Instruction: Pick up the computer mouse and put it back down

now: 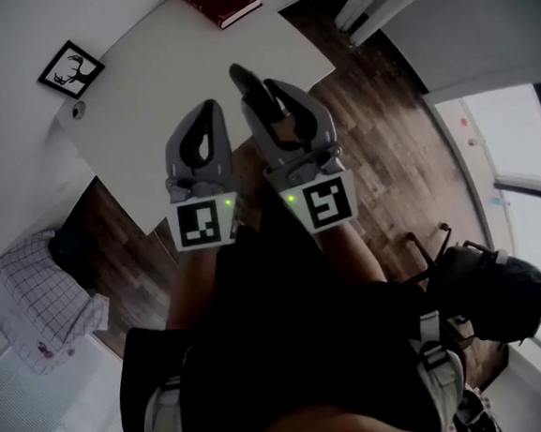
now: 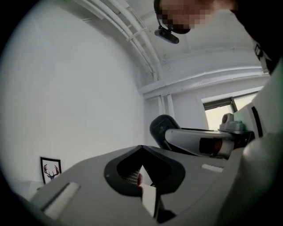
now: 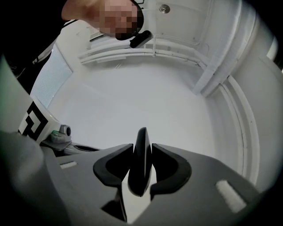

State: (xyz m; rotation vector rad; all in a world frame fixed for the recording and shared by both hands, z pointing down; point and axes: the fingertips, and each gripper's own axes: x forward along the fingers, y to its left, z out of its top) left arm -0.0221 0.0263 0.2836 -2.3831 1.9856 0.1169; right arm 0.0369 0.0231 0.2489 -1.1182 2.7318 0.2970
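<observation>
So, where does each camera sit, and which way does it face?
Head view: on the person's head, steeply down onto left tool, right tool, table and dark clothes.
Left gripper view: on the left tool, along its shut jaws toward a wall; clothes at top right.
Right gripper view: on the right tool, along jaws clamping the computer mouse, toward a wall; clothes at top left.
Shared: all three show that mouse.
</observation>
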